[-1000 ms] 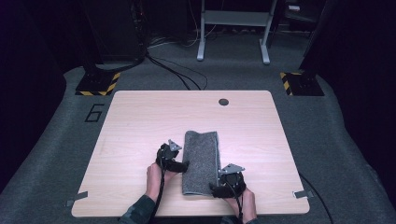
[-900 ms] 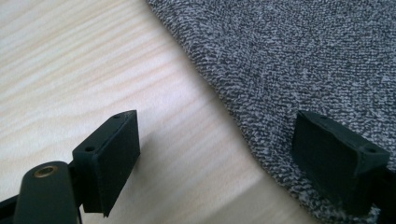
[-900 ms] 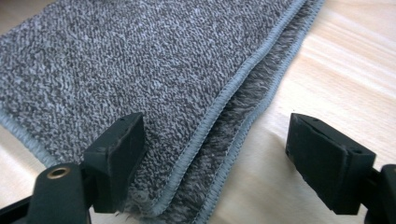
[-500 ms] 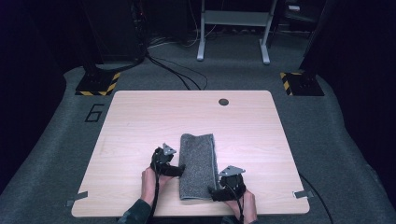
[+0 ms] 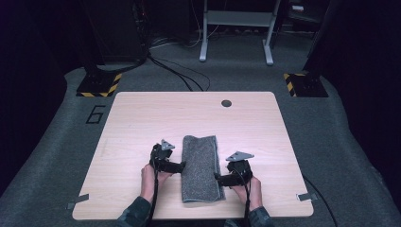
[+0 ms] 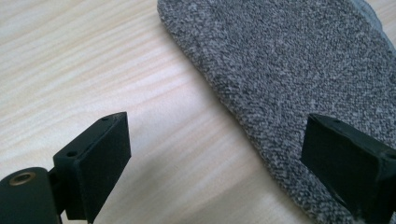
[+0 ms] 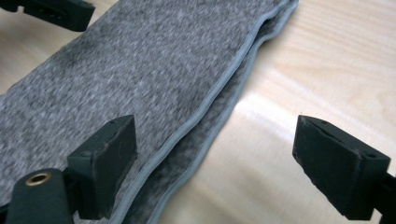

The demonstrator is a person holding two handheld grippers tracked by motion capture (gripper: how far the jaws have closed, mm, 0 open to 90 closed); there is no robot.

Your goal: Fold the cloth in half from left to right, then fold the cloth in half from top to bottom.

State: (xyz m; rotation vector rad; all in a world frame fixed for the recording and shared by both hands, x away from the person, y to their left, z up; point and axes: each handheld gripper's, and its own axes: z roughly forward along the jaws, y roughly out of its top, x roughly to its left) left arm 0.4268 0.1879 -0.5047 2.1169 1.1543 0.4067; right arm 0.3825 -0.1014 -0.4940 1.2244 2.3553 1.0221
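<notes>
Wooden counter (image 5: pixel 142 118): folded grey towel (image 5: pixel 201 168), long axis front-to-back, between left tongs (image 5: pixel 182 165) and right tongs (image 5: pixel 218 178) (both wide, just opened, empty).

My left tool (image 5: pixel 182 165) sits low in the frame, left of the middle. My right tool (image 5: pixel 218 178) sits opposite. Both point inward. Their jaws have just been opening, with nothing gripped.

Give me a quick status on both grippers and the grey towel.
Left gripper and right gripper open, jaws just widened, nothing between them. Folded grey towel flat on the table, one gripper at each long side. Nothing in the way.
</notes>
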